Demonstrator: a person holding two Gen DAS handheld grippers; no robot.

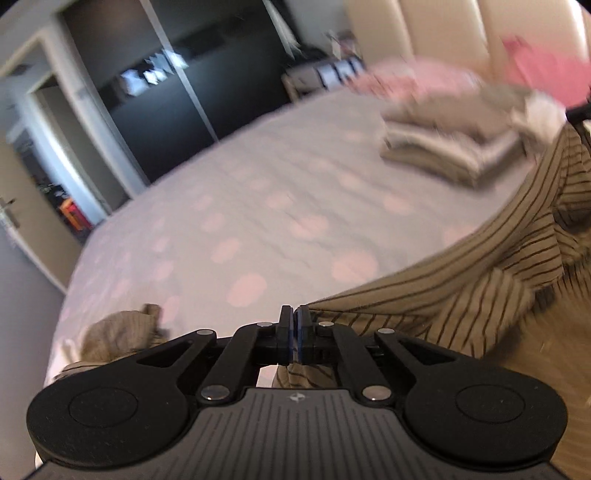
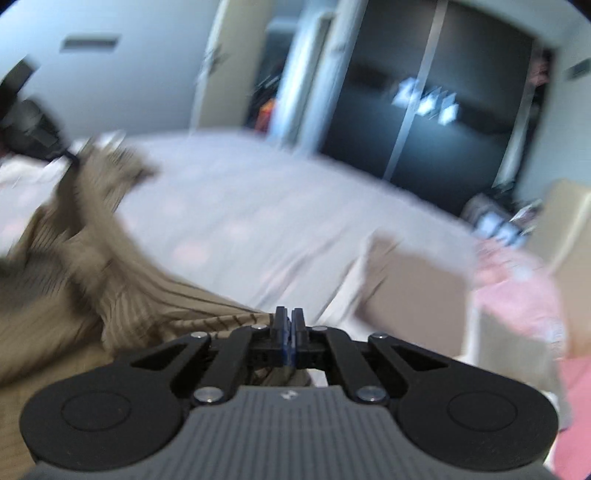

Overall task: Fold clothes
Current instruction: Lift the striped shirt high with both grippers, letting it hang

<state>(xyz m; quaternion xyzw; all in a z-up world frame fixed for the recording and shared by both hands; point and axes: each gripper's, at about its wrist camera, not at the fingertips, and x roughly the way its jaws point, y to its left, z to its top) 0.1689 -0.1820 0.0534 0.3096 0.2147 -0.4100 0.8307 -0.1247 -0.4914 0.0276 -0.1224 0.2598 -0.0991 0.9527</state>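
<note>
**Two grippers hold a striped shirt above a dotted bed**

Two grippers clamp the same tan shirt with dark stripes, each with its jaws pressed together on an edge of the cloth. From the left wrist camera, the left gripper (image 1: pixel 294 325) pinches the shirt (image 1: pixel 480 266) right at its fingertips; the fabric stretches away to the right of the jaws and rises toward the upper right, where the black tip of the right gripper (image 1: pixel 578 112) shows at the frame's edge. A bunched part of the same shirt hangs just left of and below the jaws. Ahead of the jaws spreads the bed (image 1: pixel 258 184), its pale cover dotted with pink spots. Farther ahead and to the right sits a stack of folded clothes (image 1: pixel 450 147), beige below and pink on top, before a cream headboard (image 1: pixel 443 29). A dark wardrobe (image 1: pixel 177 92) stands ahead to the left.

From the right wrist camera, blurred by motion, the right gripper (image 2: pixel 288 328) grips the shirt (image 2: pixel 81 258), which runs left of the jaws and up to the left gripper (image 2: pixel 70 157). Pink cloth (image 2: pixel 517 295) lies right of the jaws.
</note>
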